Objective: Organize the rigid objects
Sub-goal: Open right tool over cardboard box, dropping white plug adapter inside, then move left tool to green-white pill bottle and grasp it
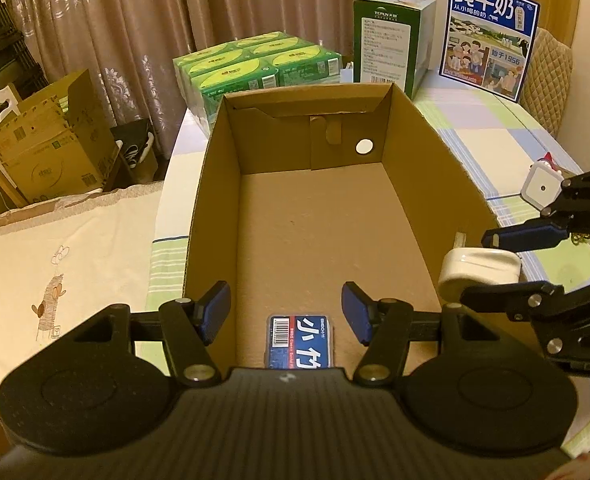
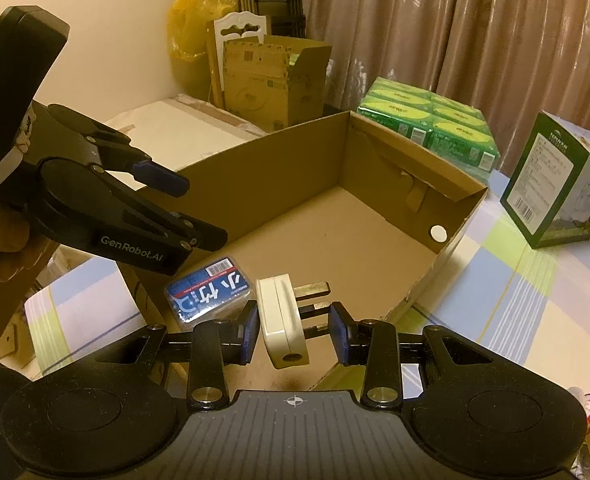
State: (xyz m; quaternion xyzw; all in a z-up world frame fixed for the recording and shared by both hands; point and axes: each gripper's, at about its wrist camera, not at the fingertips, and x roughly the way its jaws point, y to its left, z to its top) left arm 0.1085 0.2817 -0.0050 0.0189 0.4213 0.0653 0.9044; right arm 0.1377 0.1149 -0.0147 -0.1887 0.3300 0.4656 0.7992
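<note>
An open cardboard box (image 1: 215, 184) stands on the table; it also shows in the right wrist view (image 2: 295, 160). A blue plastic case (image 1: 299, 340) lies on the box floor at its near end, also seen in the right wrist view (image 2: 209, 292). My left gripper (image 1: 287, 312) is open and empty, just above that case. My right gripper (image 2: 293, 330) is shut on a white plug adapter (image 2: 281, 320), its prongs pointing right, held over the box's near right corner. From the left wrist view the adapter (image 1: 479, 270) sits between the right gripper's fingers at the box's right wall.
Green tissue packs (image 1: 255, 64), a green carton (image 1: 391, 36) and a blue milk box (image 1: 491, 32) stand behind the cardboard box. A small white cube (image 1: 543, 188) sits on the checked tablecloth at right. A second cardboard carton (image 1: 51, 148) stands beyond the table at left.
</note>
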